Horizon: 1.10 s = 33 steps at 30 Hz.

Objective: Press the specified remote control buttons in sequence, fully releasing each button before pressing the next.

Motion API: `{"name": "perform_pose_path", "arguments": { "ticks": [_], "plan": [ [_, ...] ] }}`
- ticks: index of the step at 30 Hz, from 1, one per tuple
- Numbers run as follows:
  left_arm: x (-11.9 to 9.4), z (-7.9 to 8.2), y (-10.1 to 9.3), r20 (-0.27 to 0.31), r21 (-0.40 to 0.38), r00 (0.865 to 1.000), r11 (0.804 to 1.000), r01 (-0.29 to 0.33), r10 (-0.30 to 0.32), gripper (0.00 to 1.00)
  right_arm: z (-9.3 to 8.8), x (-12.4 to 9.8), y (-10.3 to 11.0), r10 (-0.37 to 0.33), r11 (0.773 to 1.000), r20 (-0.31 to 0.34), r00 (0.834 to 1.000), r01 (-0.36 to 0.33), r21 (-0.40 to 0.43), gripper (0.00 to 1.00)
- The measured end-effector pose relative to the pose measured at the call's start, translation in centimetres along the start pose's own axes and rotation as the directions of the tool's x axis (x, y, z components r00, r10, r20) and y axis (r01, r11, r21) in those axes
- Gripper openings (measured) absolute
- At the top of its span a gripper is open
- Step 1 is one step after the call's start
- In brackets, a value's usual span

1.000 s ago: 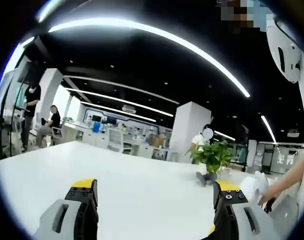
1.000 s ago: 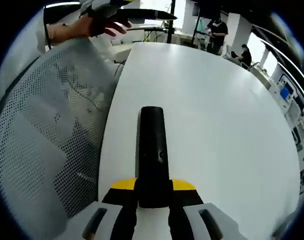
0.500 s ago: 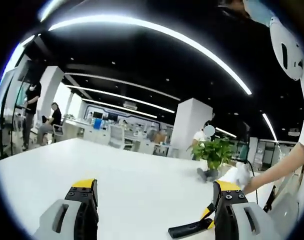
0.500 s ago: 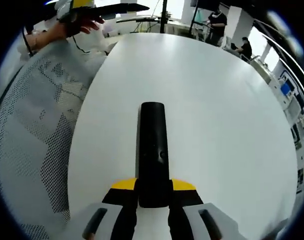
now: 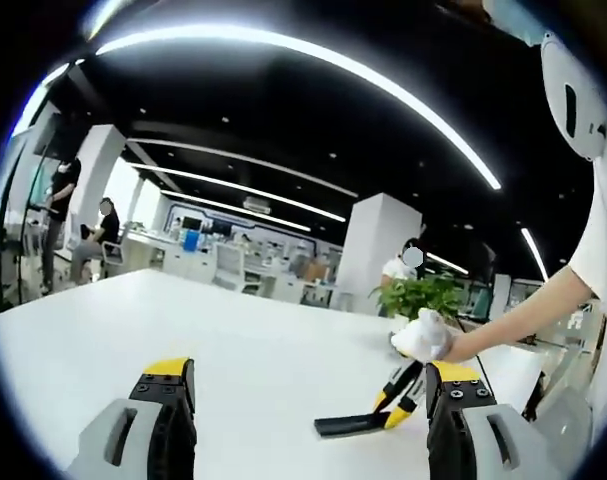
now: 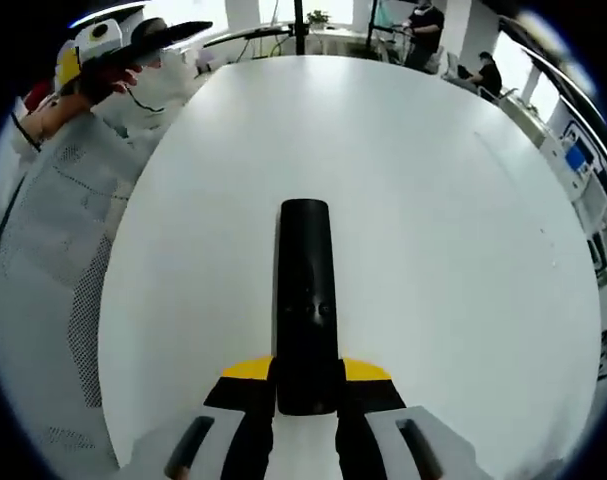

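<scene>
The 1 black remote control (image 6: 305, 300) sits clamped by its near end in the right gripper (image 6: 305, 395), whose jaws are closed tight on it, held out over the white desk (image 6: 433, 200). In the left gripper view it appears beyond the left gripper (image 5: 308, 400), whose jaws stand wide apart with nothing between them. No button looks pressed yet, so I judge the whole sequence remains. 2 grippers, 1 potted plant (image 5: 420, 297).
</scene>
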<state>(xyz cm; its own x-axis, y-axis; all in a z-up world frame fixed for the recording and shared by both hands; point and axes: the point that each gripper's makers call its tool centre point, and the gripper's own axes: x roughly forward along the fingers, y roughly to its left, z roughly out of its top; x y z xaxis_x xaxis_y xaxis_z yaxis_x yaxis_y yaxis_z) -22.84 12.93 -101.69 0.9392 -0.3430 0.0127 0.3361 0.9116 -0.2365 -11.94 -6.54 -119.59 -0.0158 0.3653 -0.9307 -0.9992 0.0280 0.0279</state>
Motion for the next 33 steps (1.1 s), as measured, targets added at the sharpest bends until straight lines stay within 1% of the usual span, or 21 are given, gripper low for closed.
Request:
{"name": "perform_pose_path", "arguments": {
  "ticks": [1,4,6,10,12,16,19,21,28,30,31,33],
  "plan": [
    [0.0,0.0,0.0,-0.001,0.0,1.0,1.0,0.001,-0.001,1.0,0.0,0.0,-0.6,0.008,1.0,-0.001,1.0,-0.008,0.014,0.2],
    [0.0,-0.1,0.0,-0.006,0.001,1.0,1.0,0.0,0.0,1.0,-0.1,-0.1,-1.6,0.005,1.0,-0.018,1.0,-0.004,0.003,0.2],
    [0.0,-0.2,0.1,-0.008,0.001,1.0,1.0,-0.002,0.002,1.0,-0.3,-0.1,-2.5,-0.006,1.0,-0.039,0.999,0.005,-0.025,0.2],
    [0.0,-0.3,0.1,-0.012,-0.002,1.0,1.0,-0.003,0.003,1.0,-0.6,-0.3,-4.2,-0.019,1.0,-0.061,0.998,0.018,-0.021,0.2],
    [0.1,-0.4,0.1,-0.019,-0.004,1.0,1.0,-0.001,0.001,1.0,-1.0,-0.5,-5.9,-0.054,0.998,-0.079,0.995,0.052,-0.024,0.2],
    [0.1,-0.7,0.0,-0.036,0.008,0.999,1.0,-0.002,0.003,1.0,-1.0,-0.5,-7.6,-0.062,0.998,-0.065,0.996,0.061,-0.015,0.2],
    [0.1,-0.8,0.1,-0.045,0.016,0.999,1.0,-0.004,0.005,1.0,-0.8,-0.6,-8.1,-0.059,0.998,-0.046,0.997,0.06,0.008,0.21],
    [0.1,-0.9,0.1,-0.048,0.017,0.999,1.0,-0.004,0.005,1.0,-0.9,-0.6,-8.3,-0.062,0.998,-0.043,0.997,0.062,0.007,0.21],
    [0.1,-1.0,0.1,-0.061,0.027,0.998,1.0,-0.009,0.01,1.0,-0.8,-0.7,-8.3,-0.077,0.996,-0.017,0.997,0.078,0.05,0.22],
    [0.1,-1.0,0.1,-0.063,0.03,0.998,1.0,-0.009,0.01,1.0,-0.7,-1.1,-8.4,-0.108,0.991,-0.002,0.994,0.107,0.084,0.28],
    [0.1,-1.1,0.1,-0.067,0.03,0.998,1.0,-0.008,0.01,1.0,-0.3,-1.5,-8.3,-0.125,0.987,0.035,0.991,0.121,0.109,0.31],
    [0.1,-1.2,0.1,-0.077,0.029,0.997,1.0,-0.006,0.009,0.97,-0.1,-2.3,-8.2,-0.157,0.981,0.062,0.986,0.148,0.127,0.34]
  ]
}}
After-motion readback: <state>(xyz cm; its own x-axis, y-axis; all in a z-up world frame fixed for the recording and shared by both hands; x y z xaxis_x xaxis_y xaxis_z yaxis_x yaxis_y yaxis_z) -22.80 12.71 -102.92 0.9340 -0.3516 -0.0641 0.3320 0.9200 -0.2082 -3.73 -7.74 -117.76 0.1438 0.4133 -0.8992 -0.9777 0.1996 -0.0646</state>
